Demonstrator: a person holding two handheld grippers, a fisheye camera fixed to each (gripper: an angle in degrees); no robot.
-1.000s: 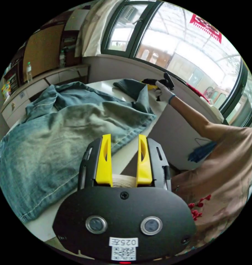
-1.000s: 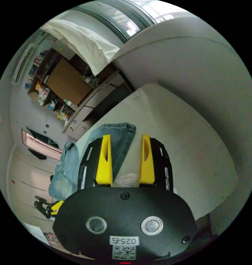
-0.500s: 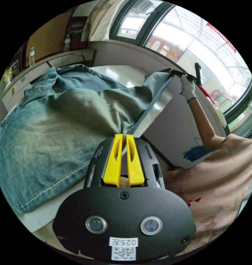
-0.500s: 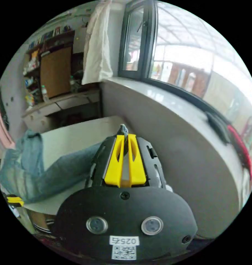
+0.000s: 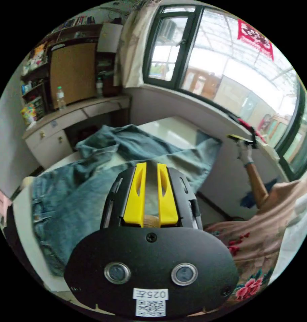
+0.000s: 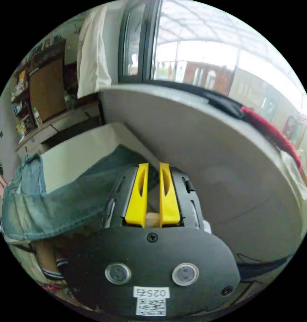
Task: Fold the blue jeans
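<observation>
The blue jeans lie spread on the white table, one leg reaching to the far hem. My left gripper hovers over the near part, jaws a narrow gap apart, with pale denim showing behind the gap. In the left gripper view, my right gripper is held in a gloved hand just beyond that hem, apart from the cloth. In the right gripper view, the right gripper has its jaws slightly parted above the leg, which runs left across the table.
A grey wall and a wide window sill border the table's far side, with a red cloth on the sill. A cupboard counter with a bottle stands at the left. The person's arm and floral clothing are at the right.
Half a second ago both grippers were shut on the jeans leg, holding it stretched and lifted. Now both sets of jaws have parted and the leg lies on the table.
</observation>
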